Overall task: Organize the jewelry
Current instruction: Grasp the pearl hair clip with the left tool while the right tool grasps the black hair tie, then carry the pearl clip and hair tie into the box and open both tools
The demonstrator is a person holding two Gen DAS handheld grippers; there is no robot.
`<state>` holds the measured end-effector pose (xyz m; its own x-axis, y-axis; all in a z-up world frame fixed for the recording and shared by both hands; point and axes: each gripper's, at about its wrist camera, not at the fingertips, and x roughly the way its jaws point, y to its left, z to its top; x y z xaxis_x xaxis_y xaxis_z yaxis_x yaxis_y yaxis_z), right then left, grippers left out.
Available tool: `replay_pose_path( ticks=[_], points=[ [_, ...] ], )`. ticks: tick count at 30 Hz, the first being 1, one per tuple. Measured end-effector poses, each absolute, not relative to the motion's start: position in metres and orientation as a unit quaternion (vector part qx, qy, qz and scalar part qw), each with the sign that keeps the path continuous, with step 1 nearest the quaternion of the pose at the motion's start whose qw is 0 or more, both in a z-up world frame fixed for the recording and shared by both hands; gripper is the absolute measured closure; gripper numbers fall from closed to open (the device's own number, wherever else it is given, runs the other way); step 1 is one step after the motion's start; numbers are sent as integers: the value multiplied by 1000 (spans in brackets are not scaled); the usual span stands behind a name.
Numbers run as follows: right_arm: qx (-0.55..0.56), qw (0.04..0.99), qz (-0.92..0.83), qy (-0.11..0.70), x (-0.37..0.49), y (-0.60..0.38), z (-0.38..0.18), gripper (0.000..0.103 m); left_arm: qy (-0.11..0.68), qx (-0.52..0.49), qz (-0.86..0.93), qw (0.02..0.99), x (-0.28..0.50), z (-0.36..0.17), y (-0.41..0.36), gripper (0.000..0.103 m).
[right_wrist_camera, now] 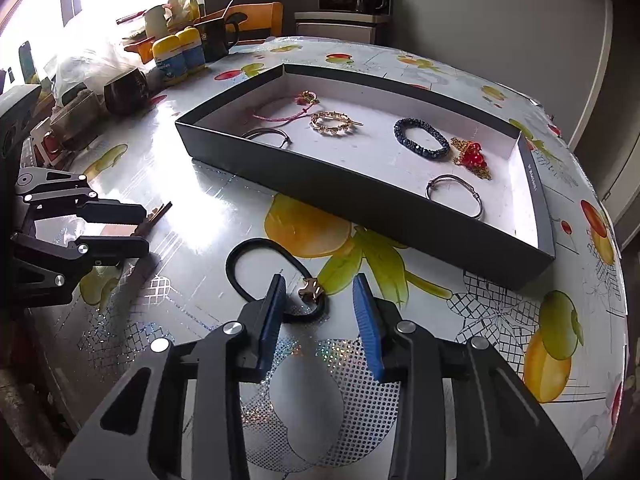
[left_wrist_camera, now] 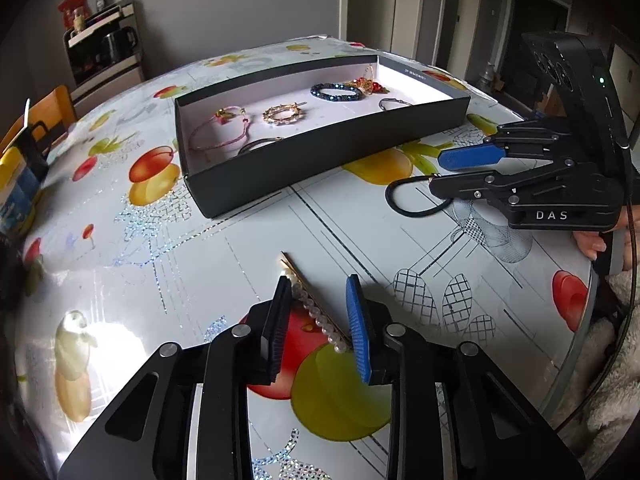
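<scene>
A black tray [left_wrist_camera: 316, 164] with a white floor holds several pieces: a pink cord bracelet [left_wrist_camera: 216, 130], a gold pearl ring brooch [left_wrist_camera: 284, 115], a dark blue bead bracelet [left_wrist_camera: 336, 91], a red and gold charm [left_wrist_camera: 370, 82] and silver bangles [right_wrist_camera: 456, 194]. My left gripper [left_wrist_camera: 318, 286] is open, its fingers either side of a pearl hair clip [left_wrist_camera: 316, 314] lying on the table. My right gripper [right_wrist_camera: 320, 284] is open around a black hair tie [right_wrist_camera: 264, 264] with a gold charm [right_wrist_camera: 310, 290], also on the table.
The table carries a fruit-print oilcloth [left_wrist_camera: 168, 264]. Yellow and blue containers [right_wrist_camera: 178, 56], a dark mug [right_wrist_camera: 126, 92] and clutter stand at its far left. A wooden chair [left_wrist_camera: 44, 116] and a shelf with a kettle [left_wrist_camera: 106, 52] stand behind.
</scene>
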<state>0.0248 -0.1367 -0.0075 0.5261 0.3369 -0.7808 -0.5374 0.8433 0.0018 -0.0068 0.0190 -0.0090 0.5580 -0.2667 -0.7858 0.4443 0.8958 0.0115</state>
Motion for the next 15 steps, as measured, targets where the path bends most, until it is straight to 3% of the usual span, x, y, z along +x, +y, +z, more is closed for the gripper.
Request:
replay_pose_path(
  ticks=[3,5,8,15],
  points=[
    [-122,865,254,416,26,-135,-7,76,422,103,-202,878,-4,-9,22,85],
    [-127,863,260,414,24,-132,-7,89,420,99,-201,879,-3,-9,24,90],
    [-137,862,263,411,21,-129,-7,90,421,91,-202,880,-2,-9,28,96],
    [-123,866,260,409,22,-136,-4,90,419,104,-210,877,-6,-8,22,96]
  ],
)
